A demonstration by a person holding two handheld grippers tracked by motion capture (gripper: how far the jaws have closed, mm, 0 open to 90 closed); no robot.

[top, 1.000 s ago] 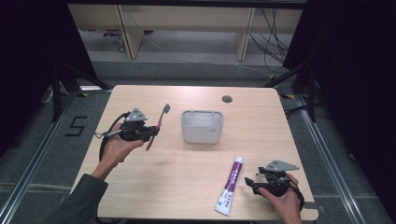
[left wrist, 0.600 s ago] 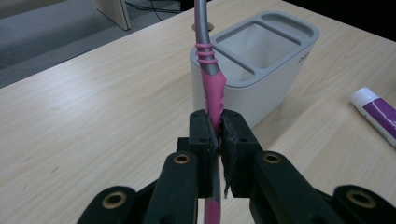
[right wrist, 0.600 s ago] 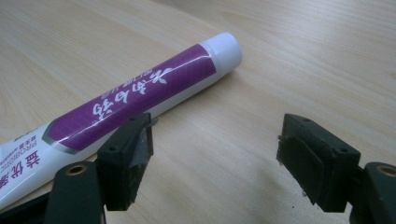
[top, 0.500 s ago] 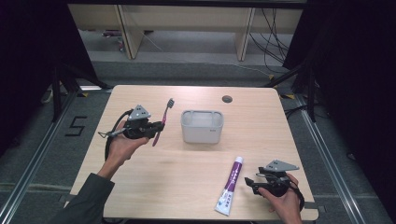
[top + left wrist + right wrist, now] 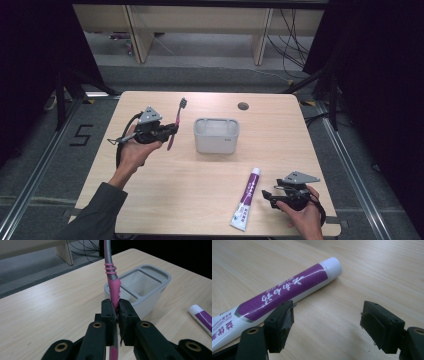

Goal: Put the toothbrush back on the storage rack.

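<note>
While we hold the toothbrush [image 5: 176, 122] clamped in the left gripper [image 5: 165, 132], its pink handle pinched between the jaws and its bristle end up, it hangs in the air just left of the grey holder [image 5: 216, 135], which stands mid-table with a wide compartment and a narrow slot along one side; the left gripper view shows the handle [image 5: 113, 290] running nearly upright in front of that holder [image 5: 150, 293]. We judge the step in hand is dropping the brush into the holder, so we should carry it over the rim, line the lower handle tip up with one compartment, keep it close to vertical and lower before letting go, else the tip may catch the rim or tip the holder. Our right gripper [image 5: 280, 194] rests near the table's front right with jaws spread apart, gripping nothing, just beside the toothpaste tube [image 5: 246, 199]; its own view puts the tube [image 5: 287, 292] past the left jaw, not between the two
</note>
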